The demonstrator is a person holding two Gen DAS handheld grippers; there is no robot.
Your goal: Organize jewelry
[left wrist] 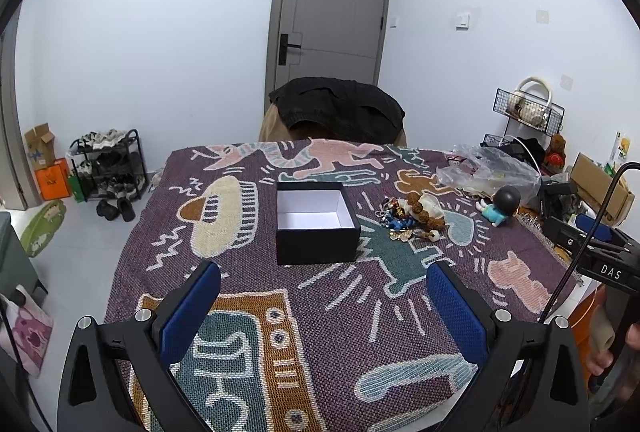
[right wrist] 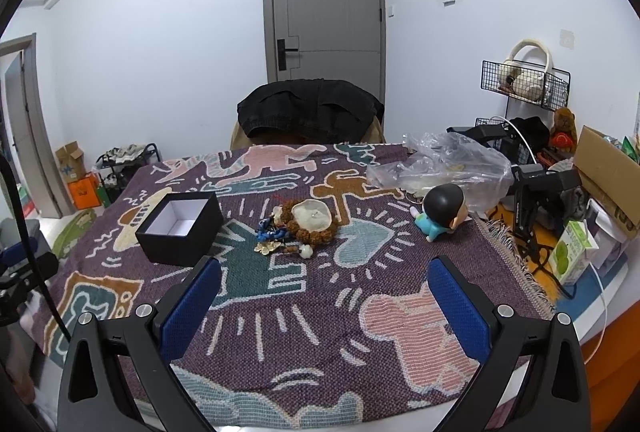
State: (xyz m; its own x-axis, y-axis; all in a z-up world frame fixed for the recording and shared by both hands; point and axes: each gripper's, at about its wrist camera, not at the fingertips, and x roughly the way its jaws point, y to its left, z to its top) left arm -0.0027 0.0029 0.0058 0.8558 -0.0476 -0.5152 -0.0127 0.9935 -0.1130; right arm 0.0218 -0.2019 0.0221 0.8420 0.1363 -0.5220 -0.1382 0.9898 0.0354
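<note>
We hold two grippers above a table with a patterned cloth (right wrist: 280,312), and both are wide open and hold nothing. From our right gripper (right wrist: 324,296) the jewelry pile (right wrist: 298,228) lies straight ahead and a little to the left, well apart from the blue fingers (right wrist: 460,308). From our left gripper (left wrist: 324,302) the same pile (left wrist: 412,218) lies ahead and off to the right, past the box. So we think the right gripper is the nearer one and has the clearer way in. The pile stretches from left to right in front of the right gripper, with blue beads on its left end and brown beads on its right. We count one black box (right wrist: 180,228), with its lid off and a white inside that looks bare. It sits ahead and to the left of the right gripper, and straight ahead of the left gripper (left wrist: 316,222). The box is just beside the pile but we cannot tell if they touch. We count one pile of jewelry, but the pieces are too tangled to count one by one. We can pick out a brown bead string, a pale round shell-like piece on top, some blue bits and a gold piece. We also see one small doll with a black head (right wrist: 440,210) and one clear plastic bag (right wrist: 448,160), both ahead and to the right.
</note>
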